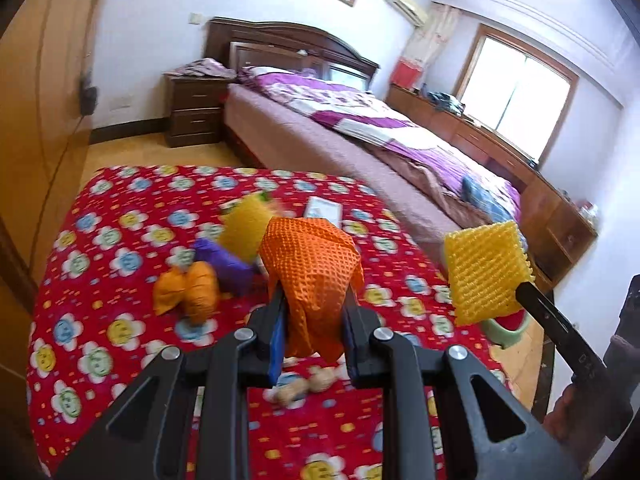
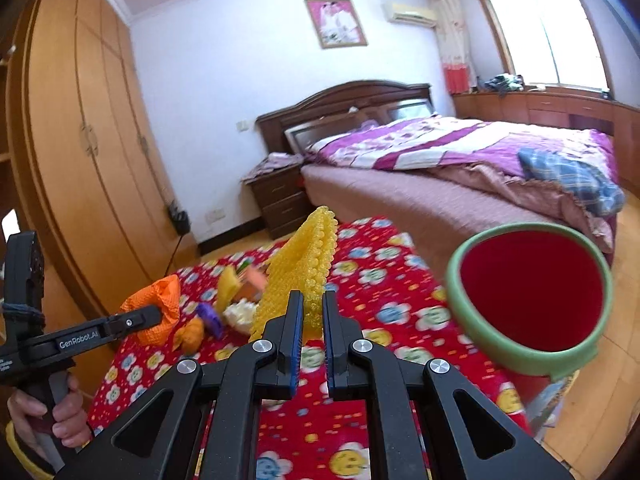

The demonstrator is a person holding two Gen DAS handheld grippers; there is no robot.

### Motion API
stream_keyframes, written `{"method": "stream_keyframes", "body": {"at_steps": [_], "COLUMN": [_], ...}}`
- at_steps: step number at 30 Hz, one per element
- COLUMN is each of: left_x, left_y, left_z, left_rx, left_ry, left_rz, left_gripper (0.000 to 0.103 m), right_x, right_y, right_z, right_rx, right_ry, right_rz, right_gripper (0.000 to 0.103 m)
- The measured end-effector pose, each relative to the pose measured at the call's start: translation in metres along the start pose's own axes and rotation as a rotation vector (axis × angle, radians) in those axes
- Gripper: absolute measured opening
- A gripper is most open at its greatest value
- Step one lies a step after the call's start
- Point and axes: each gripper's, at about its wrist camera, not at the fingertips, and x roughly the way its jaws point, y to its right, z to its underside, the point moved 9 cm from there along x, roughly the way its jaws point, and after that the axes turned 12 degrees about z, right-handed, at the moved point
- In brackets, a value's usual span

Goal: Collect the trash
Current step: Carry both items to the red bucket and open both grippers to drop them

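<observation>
Looking thru the left wrist cam: left tool [image 1: 316, 300] is closed most of the way on an orange foam net [image 1: 312, 276], pads pinching its lower half, net standing up between the fingers, above the table [image 1: 120, 344] w/ the red flower cloth. More trash lies on the cloth beyond: orange bits [image 1: 188, 292], a purple piece [image 1: 224, 260], another yellow net [image 1: 244, 232]. Right tool shows at far right w/ a yellow foam net [image 1: 486, 272]; part of the bin peeks out just below it.

Right wrist cam: right tool [image 2: 310, 320] is fully closed on the yellow foam net [image 2: 300, 272], long axis running up and away from the fingers. Red bin w/ green rim [image 2: 468, 320] sits off the table's right side, mouth tilted toward the cam, just right of this tool. So the right hand is nearer the bin; I'd guess it drops first, left following across.
</observation>
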Motion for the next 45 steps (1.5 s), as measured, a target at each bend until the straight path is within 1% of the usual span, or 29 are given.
{"method": "stream_keyframes", "body": {"at_steps": [9, 16, 22, 27, 31, 34, 36, 38, 40, 42, 45], "left_x": [0.044, 0.095, 0.138, 0.173, 0.201, 0.213, 0.219, 0.223, 0.225, 0.225, 0.225], "left_y": [0.072, 0.126, 0.162, 0.187, 0.205, 0.215, 0.221, 0.226, 0.228, 0.229, 0.227], "left_z": [-0.011, -0.008, 0.001, 0.009, 0.016, 0.021, 0.025, 0.029, 0.030, 0.032, 0.033], "left_rx": [0.116, 0.210, 0.257, 0.317, 0.347, 0.351, 0.365, 0.386, 0.405, 0.414, 0.415], "left_ry": [-0.053, -0.113, -0.168, -0.203, -0.241, -0.255, -0.265, -0.267, -0.269, -0.270, -0.272], "left_rz": [0.076, 0.129, 0.166, 0.181, 0.211, 0.237, 0.244, 0.240, 0.235, 0.229, 0.223], "left_gripper": [0.023, 0.023, 0.023, 0.023, 0.023, 0.025, 0.036, 0.041, 0.042, 0.042, 0.042], "right_x": [-0.007, -0.007, 0.000, 0.011, 0.018, 0.020, 0.022, 0.024, 0.026, 0.027, 0.027], "right_y": [0.073, 0.130, 0.173, 0.205, 0.223, 0.233, 0.237, 0.240, 0.244, 0.246, 0.246], "right_z": [-0.013, -0.012, -0.004, 0.006, 0.013, 0.017, 0.019, 0.021, 0.023, 0.025, 0.026], "right_rx": [0.100, 0.157, 0.202, 0.240, 0.258, 0.262, 0.268, 0.277, 0.286, 0.294, 0.304], "right_ry": [0.039, 0.055, 0.043, 0.011, -0.009, -0.015, -0.021, -0.029, -0.037, -0.043, -0.048], "right_rz": [0.105, 0.213, 0.283, 0.325, 0.350, 0.366, 0.373, 0.372, 0.370, 0.370, 0.364], "right_gripper": [0.009, 0.009, 0.009, 0.009, 0.010, 0.012, 0.012, 0.013, 0.014, 0.019, 0.024]}}
